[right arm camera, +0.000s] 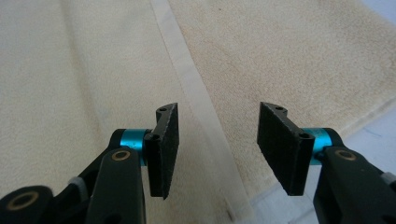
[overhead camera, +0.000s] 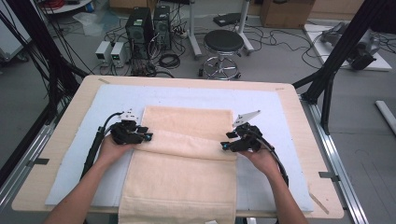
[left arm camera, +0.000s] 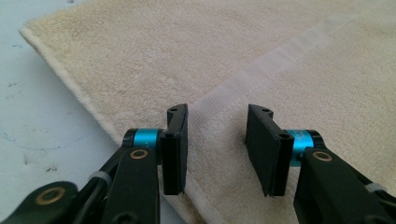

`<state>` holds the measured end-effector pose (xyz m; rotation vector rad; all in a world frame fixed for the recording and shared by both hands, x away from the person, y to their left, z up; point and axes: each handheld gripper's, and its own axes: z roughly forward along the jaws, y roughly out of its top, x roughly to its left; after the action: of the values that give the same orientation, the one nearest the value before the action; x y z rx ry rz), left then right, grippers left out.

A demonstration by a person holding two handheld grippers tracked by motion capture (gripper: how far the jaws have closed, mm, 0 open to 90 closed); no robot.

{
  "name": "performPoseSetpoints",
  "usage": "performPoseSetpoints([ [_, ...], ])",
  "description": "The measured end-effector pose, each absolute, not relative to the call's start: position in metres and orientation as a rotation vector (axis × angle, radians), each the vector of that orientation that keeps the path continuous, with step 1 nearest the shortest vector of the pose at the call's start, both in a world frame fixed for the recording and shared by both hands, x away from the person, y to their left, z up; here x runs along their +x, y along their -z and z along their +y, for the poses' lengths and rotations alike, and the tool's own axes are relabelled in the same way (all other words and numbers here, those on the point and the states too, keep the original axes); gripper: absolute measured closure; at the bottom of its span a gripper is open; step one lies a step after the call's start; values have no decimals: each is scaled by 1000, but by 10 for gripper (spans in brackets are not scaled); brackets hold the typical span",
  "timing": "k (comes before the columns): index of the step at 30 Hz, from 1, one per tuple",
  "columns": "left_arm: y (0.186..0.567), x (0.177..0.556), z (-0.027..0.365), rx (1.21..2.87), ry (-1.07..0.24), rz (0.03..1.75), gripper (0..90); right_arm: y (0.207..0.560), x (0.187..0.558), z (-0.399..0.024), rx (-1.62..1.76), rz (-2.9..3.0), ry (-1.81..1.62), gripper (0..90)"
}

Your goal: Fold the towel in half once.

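Note:
A cream towel lies on a pale mat, and its near end hangs over the table's front edge. A folded-over layer ends in a hemmed edge across the towel's middle. My left gripper sits at that edge on the towel's left side. In the left gripper view, my left gripper is open, its jaws apart over the towel's pale hem band. My right gripper is at the same edge on the right. In its own view, my right gripper is open, astride the hem band.
The mat covers most of a wooden table. Bare mat shows beside the towel's side edges. Beyond the table's far edge stand a black stool, computer towers and a black frame post.

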<state>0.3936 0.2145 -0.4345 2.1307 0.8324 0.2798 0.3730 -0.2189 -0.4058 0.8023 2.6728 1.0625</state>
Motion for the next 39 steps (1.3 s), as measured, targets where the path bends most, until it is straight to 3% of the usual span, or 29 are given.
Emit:
performPoseSetpoints([
  [4, 435, 393, 213, 2143, -285, 817, 639, 404, 365, -224, 797, 2658, -1056, 487],
  [11, 432, 390, 212, 2140, -271, 793, 828, 418, 356, -233, 845, 2669, -1102, 538],
  [17, 425, 382, 218, 2099, -284, 783, 841, 423, 356, -230, 837, 2706, -1104, 776],
  [19, 422, 378, 222, 2075, -278, 783, 841, 421, 354, -229, 798, 2706, -1112, 816],
  [27, 398, 346, 233, 2001, -333, 709, 846, 400, 339, -233, 755, 2655, -1226, 832],
  [39, 382, 265, 251, 1948, -425, 605, 847, 364, 272, -233, 549, 2607, -1333, 837],
])
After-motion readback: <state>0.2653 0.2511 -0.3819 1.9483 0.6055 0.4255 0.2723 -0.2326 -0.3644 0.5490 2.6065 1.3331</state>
